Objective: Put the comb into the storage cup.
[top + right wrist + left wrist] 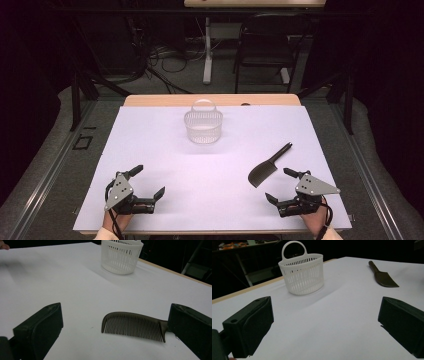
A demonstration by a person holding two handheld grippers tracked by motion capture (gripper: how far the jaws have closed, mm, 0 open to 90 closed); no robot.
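now: our right claw [284, 185] is spread wide and holds nothing, left claw [148, 181] spread too | comb [267, 167] lies flat on the white surface [150, 150] just beside our right claw, well apart from the basket [203, 125] | risk: the comb is thin, so we may slip off it or push it away

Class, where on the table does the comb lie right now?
In the high view the comb lies flat at the table's right, just ahead of the open right gripper, apart from the white basket.

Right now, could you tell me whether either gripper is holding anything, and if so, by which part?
Nothing is held. The left gripper and right gripper both stand open above the table; the comb lies free beside the right one.
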